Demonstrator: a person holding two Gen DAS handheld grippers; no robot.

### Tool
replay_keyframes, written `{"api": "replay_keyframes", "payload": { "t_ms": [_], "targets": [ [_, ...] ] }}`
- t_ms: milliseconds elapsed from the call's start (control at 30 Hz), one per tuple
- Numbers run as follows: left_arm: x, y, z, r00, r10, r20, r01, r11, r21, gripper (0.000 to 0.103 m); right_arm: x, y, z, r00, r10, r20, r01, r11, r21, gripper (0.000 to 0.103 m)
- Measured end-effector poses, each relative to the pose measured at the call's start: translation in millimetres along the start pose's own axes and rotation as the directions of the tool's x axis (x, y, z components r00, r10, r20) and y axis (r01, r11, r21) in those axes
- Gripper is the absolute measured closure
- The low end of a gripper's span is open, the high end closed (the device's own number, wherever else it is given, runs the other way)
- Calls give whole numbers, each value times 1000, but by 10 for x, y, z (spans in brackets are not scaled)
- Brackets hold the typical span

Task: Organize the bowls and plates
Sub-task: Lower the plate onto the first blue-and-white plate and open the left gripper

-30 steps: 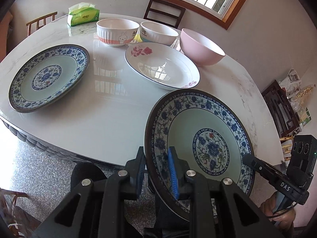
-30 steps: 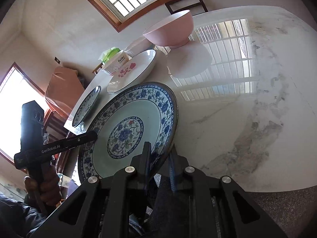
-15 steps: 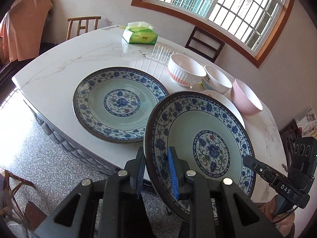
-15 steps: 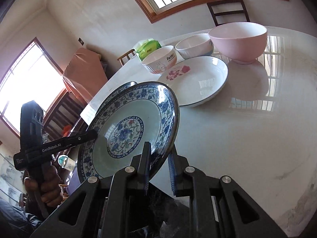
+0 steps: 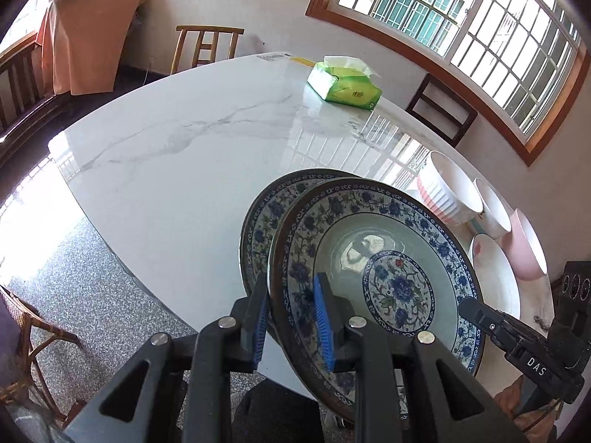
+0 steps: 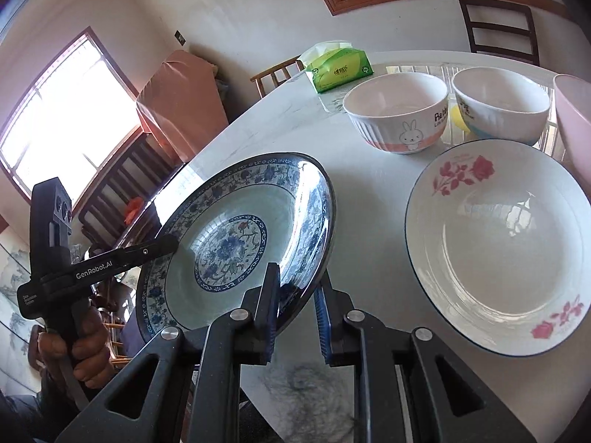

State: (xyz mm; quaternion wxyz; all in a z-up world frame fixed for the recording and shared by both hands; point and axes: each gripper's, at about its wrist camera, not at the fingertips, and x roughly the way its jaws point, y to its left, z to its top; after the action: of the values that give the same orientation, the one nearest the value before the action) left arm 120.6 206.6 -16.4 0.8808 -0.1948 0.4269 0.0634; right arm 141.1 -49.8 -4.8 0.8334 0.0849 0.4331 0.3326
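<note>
Both my left gripper (image 5: pixel 291 317) and right gripper (image 6: pixel 295 310) pinch the carried plate's (image 5: pixel 380 277) rim; lowering it crooked could clash it against the second plate (image 5: pixel 258 229) at the table's (image 5: pixel 177 155) near edge.

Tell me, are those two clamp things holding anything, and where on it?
Yes. Both grip one blue-and-white floral plate by its rim: the left gripper clamps one edge, the right gripper the opposite edge.

Bright daylight from the barred window (image 5: pixel 480 33), mirrored as grid glare on the glossy worktop (image 5: pixel 177 140); blown out at the side window (image 6: pixel 62 110); strong fisheye bending and black corners; sharp throughout, no motion blur
</note>
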Motion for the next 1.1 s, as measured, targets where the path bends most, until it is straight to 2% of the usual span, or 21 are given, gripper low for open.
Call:
{"api": "replay_keyframes", "payload": {
  "t_ms": [267,533,667,933,1100],
  "targets": [
    [182,143,145,1000,1,-1,-1,1000,-23,79,294,90,143,999,-31,-16,31,999,-17,84],
    [232,168,202,1000,7,9,-7,1000,-18,79,332,117,178,999,-43,-12,43,999,-14,84],
    [271,176,191,998,54,12,-54,999,-5,79,349,125,156,999,-35,-19,35,999,-3,84],
    [239,149,180,997,69,42,-69,998,9,78,403,125,174,999,-39,-21,39,999,0,86],
    [162,122,140,997,58,58,-58,998,-2,78,398,213,196,995,-100,9,100,993,-58,83]
  ]
}}
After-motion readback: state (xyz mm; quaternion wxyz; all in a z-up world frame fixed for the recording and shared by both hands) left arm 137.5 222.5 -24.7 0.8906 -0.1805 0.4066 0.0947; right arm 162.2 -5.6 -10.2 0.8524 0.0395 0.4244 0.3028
